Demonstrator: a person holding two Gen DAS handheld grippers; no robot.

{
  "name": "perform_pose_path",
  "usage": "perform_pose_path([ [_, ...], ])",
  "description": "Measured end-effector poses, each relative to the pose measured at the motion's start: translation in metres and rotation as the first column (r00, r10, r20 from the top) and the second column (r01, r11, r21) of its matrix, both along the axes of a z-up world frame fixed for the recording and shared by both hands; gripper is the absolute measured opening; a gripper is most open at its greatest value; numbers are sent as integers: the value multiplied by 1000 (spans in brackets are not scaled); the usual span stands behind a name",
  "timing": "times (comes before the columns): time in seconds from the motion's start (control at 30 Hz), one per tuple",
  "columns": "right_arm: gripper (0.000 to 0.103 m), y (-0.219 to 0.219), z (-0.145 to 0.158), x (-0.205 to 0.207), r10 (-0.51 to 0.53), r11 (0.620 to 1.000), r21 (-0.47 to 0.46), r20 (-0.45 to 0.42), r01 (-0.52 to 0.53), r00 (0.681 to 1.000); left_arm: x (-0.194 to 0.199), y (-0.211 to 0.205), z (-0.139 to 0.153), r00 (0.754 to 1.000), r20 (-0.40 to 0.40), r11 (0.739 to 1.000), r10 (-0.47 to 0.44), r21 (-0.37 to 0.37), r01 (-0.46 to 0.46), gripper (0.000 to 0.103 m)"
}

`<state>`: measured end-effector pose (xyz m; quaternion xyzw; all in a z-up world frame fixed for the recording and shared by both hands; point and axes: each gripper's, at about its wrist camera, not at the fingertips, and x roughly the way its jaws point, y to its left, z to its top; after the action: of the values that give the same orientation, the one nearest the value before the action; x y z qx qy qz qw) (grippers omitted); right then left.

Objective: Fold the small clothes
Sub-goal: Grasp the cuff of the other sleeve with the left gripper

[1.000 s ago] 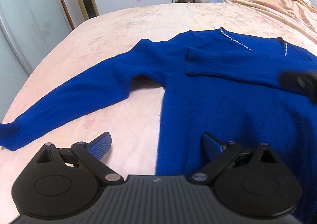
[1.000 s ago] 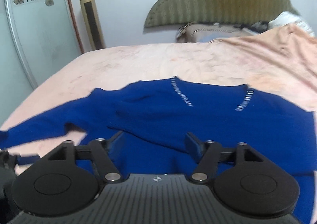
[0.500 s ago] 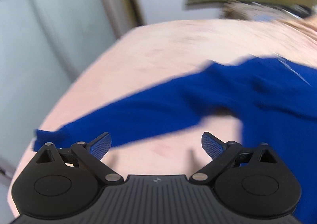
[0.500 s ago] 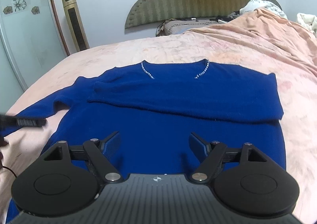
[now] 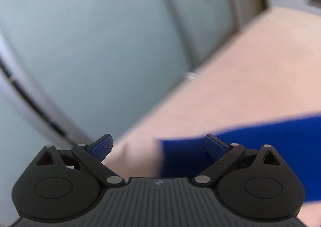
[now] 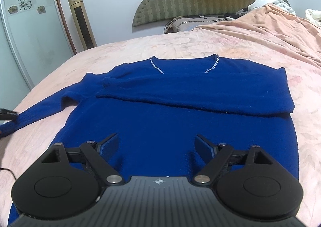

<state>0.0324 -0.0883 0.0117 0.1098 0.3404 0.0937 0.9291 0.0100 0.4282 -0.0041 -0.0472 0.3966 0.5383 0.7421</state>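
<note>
Blue sweater (image 6: pixel 176 118) flat on bed (image 6: pixel 250 46), centre of right view; one sleeve folded across chest, other sleeve (image 6: pixel 40 114) trailing to left edge. Soft knit, light, limp; likely to sag and stretch. Best hold: cuff (image 5: pixel 180 154), lower centre of left view. Left tongs (image 5: pixel 158 148) spread, empty. Right tongs (image 6: pixel 155 146) opening, nothing pinched.

The left tool (image 5: pixel 158 145) has swung away from the sweater's body to the outstretched sleeve's cuff (image 5: pixel 180 156) at the bed's edge, while the right tool (image 6: pixel 155 145), jaws opening with nothing gripped, has drawn back above the blue sweater (image 6: pixel 180 116).
</note>
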Motion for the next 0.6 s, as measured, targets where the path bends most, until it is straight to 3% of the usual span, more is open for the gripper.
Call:
perform_pose_path([
  [0.13, 86, 2, 0, 0, 4, 1000, 2, 2, -4, 1000, -37, 17, 25, 988, 152, 992, 27, -123, -8, 98],
  [0.23, 86, 5, 0, 0, 13, 1000, 6, 0, -13, 1000, -62, 8, 29, 954, 301, 951, -7, -293, 100, 98],
  [0.3, 87, 8, -1, 1, 20, 1000, 10, -3, -20, 1000, -70, -1, 21, 921, 389, 892, 10, -419, 167, 98],
  [0.43, 87, 14, -2, 1, 40, 999, 7, -11, -40, 999, -69, -10, -10, 848, 514, 747, 127, -612, 259, 98],
  [0.47, 87, 15, -2, 1, 44, 999, 3, -11, -44, 999, -68, -10, -17, 831, 534, 736, 155, -624, 264, 97],
  [0.53, 87, 16, 0, -3, 48, 999, -5, -6, -48, 999, -66, -9, -17, 801, 569, 767, 186, -593, 244, 97],
  [0.6, 89, 14, 1, -5, 41, 999, -10, -2, -41, 999, -67, -9, -21, 747, 625, 780, 225, -575, 246, 97],
])
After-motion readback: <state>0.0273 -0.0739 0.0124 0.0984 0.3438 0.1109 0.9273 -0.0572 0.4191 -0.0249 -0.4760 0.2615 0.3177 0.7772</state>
